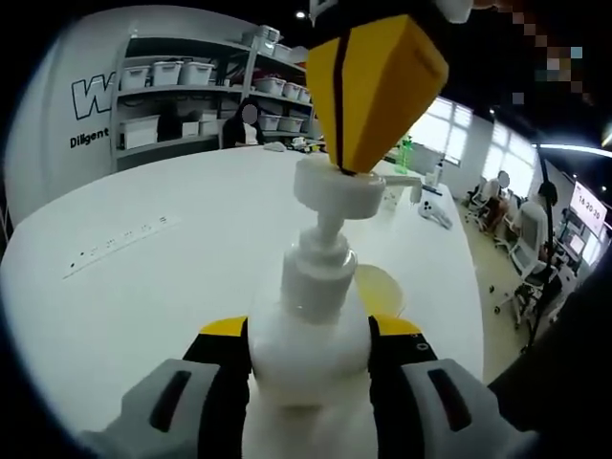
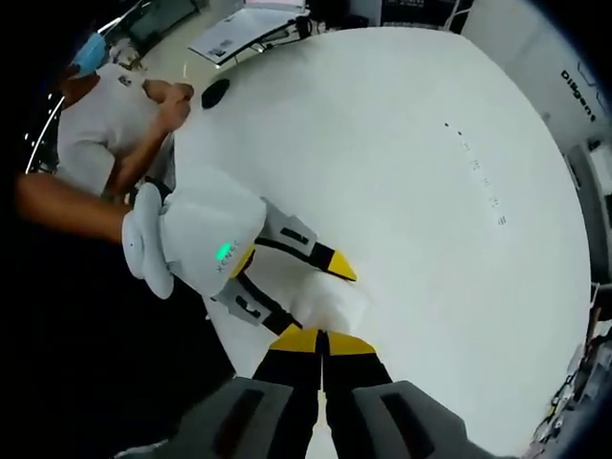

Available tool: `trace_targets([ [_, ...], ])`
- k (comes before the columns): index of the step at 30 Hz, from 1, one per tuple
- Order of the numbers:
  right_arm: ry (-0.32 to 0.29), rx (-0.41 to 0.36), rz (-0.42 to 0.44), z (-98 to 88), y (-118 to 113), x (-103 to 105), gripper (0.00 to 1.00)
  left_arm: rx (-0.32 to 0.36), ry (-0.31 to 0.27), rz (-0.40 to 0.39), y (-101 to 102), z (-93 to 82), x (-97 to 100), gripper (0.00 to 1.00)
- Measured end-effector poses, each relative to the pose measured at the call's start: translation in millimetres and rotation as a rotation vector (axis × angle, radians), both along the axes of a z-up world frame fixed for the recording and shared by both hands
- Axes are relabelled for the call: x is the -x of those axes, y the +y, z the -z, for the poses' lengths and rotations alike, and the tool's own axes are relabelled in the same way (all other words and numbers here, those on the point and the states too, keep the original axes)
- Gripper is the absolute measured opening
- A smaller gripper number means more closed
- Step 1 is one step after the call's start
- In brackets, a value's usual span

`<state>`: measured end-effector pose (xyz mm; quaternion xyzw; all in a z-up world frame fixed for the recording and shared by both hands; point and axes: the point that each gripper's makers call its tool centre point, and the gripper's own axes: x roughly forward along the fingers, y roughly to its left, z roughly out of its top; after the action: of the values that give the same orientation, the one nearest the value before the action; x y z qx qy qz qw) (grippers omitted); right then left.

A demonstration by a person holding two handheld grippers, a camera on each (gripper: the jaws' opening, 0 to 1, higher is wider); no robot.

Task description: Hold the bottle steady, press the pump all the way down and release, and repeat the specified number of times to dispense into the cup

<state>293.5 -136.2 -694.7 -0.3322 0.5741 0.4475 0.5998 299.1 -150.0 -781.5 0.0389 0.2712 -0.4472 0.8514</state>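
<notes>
Between the jaws of our left gripper [image 1: 308,359] sits the white bottle [image 1: 308,354], clamped at its shoulder; the plastic looks smooth and light, so we hold firmly. Above it, our right gripper [image 1: 368,158], jaws closed together, rests on the pump [image 1: 337,184]. The cup [image 1: 381,287] stands just behind the bottle, and the table [image 1: 143,277] gives open room all around.

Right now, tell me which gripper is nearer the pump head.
Right. The right gripper, jaws shut, rests its tips on top of the pump head. The left gripper is lower down, clamping the white bottle around its body, below the pump.
</notes>
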Motion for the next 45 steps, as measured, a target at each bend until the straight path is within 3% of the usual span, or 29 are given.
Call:
trace_targets([
  [7,0.021,-0.017,0.03,0.0,-1,-3,0.0,0.005,0.005,-0.002,0,0.1,-0.1,0.47],
  [13,-0.007,0.011,-0.004,0.5,4,-2,0.0,0.008,0.011,-0.004,0,0.2,-0.1,0.47],
  [23,0.001,0.069,-0.063,8.9,4,-1,0.0,0.007,0.016,-0.006,-1,2.4,-0.1,0.47],
  [28,0.011,0.045,-0.032,7.7,2,-1,0.0,-0.002,0.011,-0.001,-1,2.9,0.0,0.48],
  [29,0.0,0.034,-0.045,7.7,2,-1,0.0,-0.003,0.01,-0.002,-1,2.8,0.3,0.48],
  [32,-0.008,-0.008,0.019,3.1,3,-3,0.0,-0.006,0.007,-0.003,-1,2.9,-0.1,0.47],
  [35,-0.048,-0.005,-0.026,0.7,4,0,0.0,-0.007,0.0,-0.007,-1,3.6,0.1,0.48],
  [36,-0.087,0.027,-0.074,-1.4,4,-2,0.0,-0.007,0.001,-0.008,-1,3.9,0.1,0.48],
  [38,-0.107,0.053,-0.115,-2.2,4,-2,0.0,-0.012,0.002,-0.011,-1,4.6,0.0,0.48],
  [45,-0.094,0.063,-0.092,-1.9,3,-1,0.0,-0.024,0.004,-0.022,0,5.8,-0.2,0.47],
])
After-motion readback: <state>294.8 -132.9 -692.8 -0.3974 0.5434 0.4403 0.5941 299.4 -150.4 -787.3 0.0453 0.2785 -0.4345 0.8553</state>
